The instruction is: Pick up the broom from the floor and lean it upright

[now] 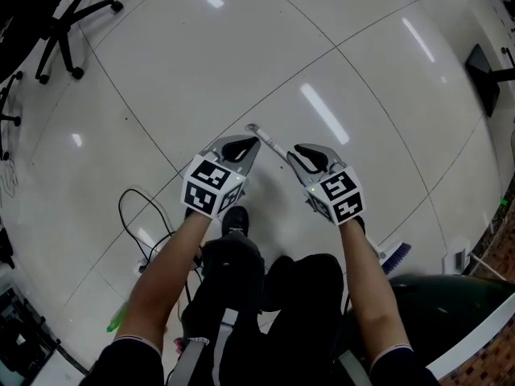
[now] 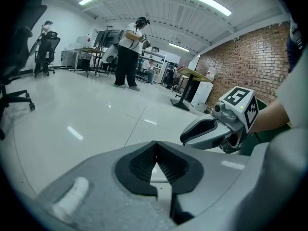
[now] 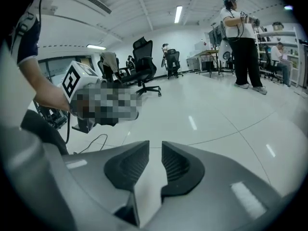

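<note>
Blue bristles (image 1: 397, 256) of broom (image 1: 272, 145) lie on floor (image 1: 338, 71) beside right forearm (image 1: 366, 288); thin handle (image 1: 264, 137) runs away, tip between grippers. Likely light, stiff, slippery; grasp mid-handle. Left gripper (image 2: 155, 147) jaws pressed together, empty. Right gripper (image 3: 154, 146) jaws partly apart, nothing between.

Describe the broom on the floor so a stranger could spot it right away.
Start from the glossy white tiled floor, just ahead of the person's black shoe. The broom lies flat there, a thin pale handle running diagonally to a blue bristle head. Unlike the looping black cable nearby, it is straight.
</note>
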`<act>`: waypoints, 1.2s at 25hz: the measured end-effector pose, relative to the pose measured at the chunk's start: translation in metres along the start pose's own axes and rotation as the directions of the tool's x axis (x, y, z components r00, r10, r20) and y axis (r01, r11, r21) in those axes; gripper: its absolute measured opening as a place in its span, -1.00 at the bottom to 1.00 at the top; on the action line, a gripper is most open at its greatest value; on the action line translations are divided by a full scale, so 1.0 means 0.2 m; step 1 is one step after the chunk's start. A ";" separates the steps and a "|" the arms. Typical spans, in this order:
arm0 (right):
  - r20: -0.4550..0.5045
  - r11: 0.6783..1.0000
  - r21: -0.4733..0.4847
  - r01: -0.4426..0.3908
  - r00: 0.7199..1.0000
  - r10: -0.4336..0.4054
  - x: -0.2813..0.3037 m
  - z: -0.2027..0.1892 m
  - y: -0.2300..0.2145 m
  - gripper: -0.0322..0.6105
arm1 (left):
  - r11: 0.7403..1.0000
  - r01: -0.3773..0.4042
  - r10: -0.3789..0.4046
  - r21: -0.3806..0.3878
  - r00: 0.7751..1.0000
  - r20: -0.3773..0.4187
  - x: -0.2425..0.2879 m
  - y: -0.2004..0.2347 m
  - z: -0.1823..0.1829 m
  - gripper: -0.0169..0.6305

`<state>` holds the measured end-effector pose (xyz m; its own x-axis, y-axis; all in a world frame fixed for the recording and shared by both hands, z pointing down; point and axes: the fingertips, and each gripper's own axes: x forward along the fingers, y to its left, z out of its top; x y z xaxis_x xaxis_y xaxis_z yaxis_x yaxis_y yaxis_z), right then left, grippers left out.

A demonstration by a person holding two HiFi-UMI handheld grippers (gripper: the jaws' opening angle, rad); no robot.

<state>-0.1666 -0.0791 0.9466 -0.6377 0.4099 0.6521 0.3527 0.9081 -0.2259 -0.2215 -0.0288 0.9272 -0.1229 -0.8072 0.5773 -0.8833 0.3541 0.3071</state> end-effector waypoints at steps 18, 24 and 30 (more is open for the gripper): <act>-0.271 0.995 -0.025 -0.101 0.958 0.091 0.89 -0.78 -0.22 -0.39 | 0.995 -0.046 0.043 -0.086 0.998 -0.035 0.45 0.39 -0.65 -0.95; -0.304 0.993 -0.080 -0.084 0.951 0.056 1.01 -0.90 -0.24 -0.36 | 0.994 -0.055 0.052 -0.095 0.998 -0.039 0.49 0.42 -0.70 -0.95; -0.299 0.989 -0.149 -0.016 0.954 -0.029 1.04 -0.95 -0.26 -0.59 | 0.996 -0.050 0.047 -0.079 0.998 -0.046 0.50 0.41 -0.73 -0.95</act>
<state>-0.1872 -0.0566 1.2327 -0.4136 0.3386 0.8452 0.4614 0.8782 -0.1260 -0.2399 -0.0112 1.1201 -0.1434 -0.7673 0.6250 -0.8377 0.4304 0.3361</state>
